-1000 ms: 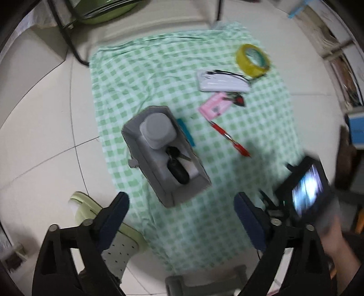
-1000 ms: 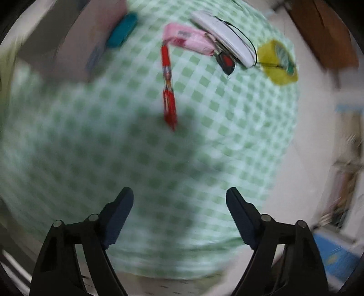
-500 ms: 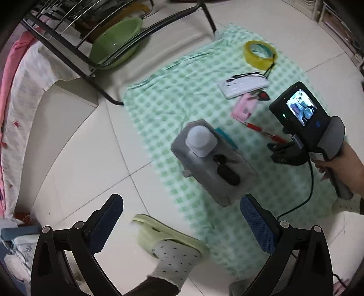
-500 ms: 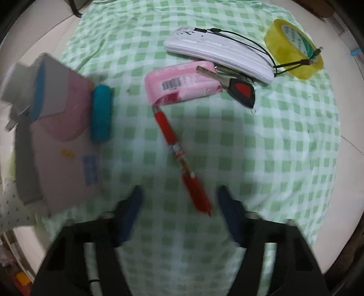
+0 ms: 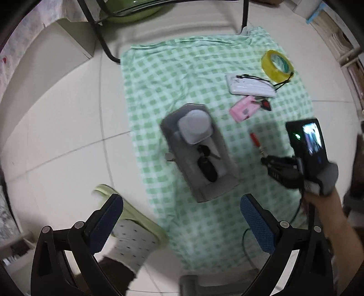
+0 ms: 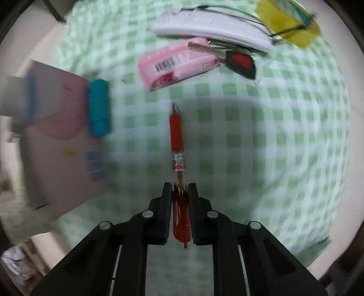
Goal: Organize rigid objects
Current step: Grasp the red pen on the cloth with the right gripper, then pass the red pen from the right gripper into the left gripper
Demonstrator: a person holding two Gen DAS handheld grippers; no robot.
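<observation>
My right gripper [image 6: 179, 193] is shut on the rear of a red pen [image 6: 176, 132], whose tip points away over the green checked cloth [image 6: 284, 127]. In the left wrist view the right gripper [image 5: 265, 159] holds the pen [image 5: 256, 141] to the right of a grey box [image 5: 227, 164], which holds a grey lidded container [image 5: 194, 128] and a black object [image 5: 207, 169]. My left gripper [image 5: 180, 224] is open and empty, high above the cloth's near edge. A pink packet [image 6: 177, 65], a key [image 6: 238, 60], a white case [image 6: 211, 29] and a yellow tape roll [image 6: 289, 25] lie beyond the pen.
A teal cylinder [image 6: 99, 107] lies against the box side [image 6: 61, 141]. A foot in a green slipper [image 5: 134, 230] stands on the tiled floor left of the cloth. Black chair legs [image 5: 103, 38] and a green basin [image 5: 134, 10] are at the far side.
My right gripper has come down over the red pen and shut on its rear end. My left gripper has shifted, still open above the box.
</observation>
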